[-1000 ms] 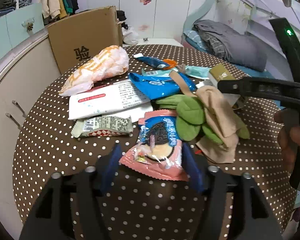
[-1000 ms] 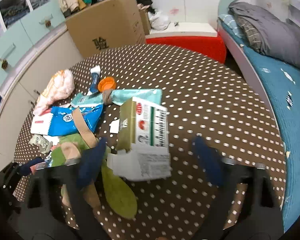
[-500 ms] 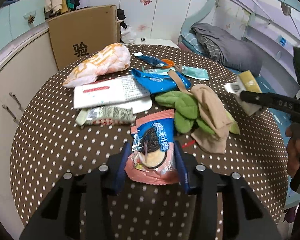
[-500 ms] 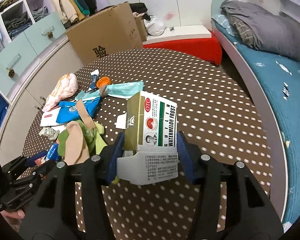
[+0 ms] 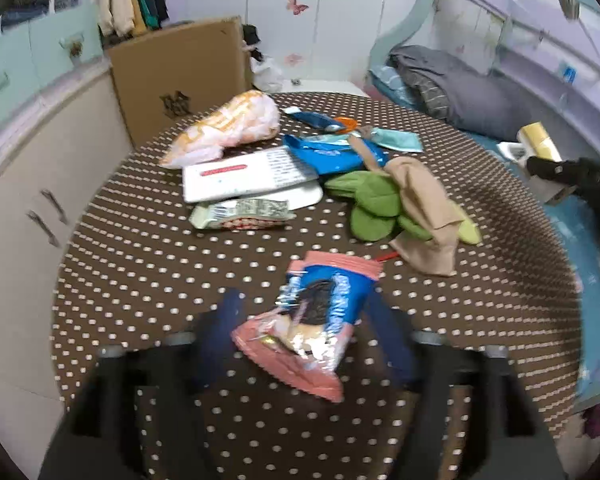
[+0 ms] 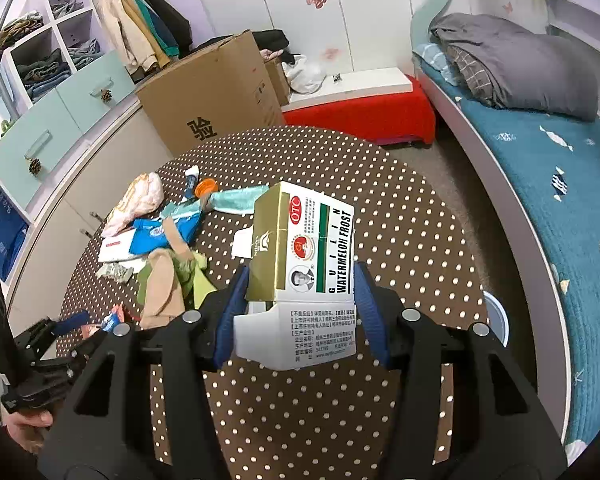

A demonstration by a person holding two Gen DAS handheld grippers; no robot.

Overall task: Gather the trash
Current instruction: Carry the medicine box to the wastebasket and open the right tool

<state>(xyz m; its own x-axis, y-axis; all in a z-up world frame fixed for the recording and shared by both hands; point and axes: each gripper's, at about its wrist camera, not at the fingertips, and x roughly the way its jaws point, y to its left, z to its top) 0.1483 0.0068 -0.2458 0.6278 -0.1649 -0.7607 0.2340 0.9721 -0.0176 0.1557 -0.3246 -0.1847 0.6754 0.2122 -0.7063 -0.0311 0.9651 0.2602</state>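
The right tongs [image 6: 296,312] grip the medicine box [image 6: 304,252]. The left tongs [image 5: 304,344] have just been opening around the cookie packet [image 5: 316,320]. Many wrappers wait on the bench [image 5: 148,264].

White wardrobe doors [image 6: 292,20] with butterfly stickers, a teal bed [image 6: 540,168], pale cabinets [image 5: 32,184], perhaps grey floor.

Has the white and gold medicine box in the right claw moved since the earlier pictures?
Yes. The white and gold medicine box has lifted off the brown polka-dot table, gripped in the right claw.
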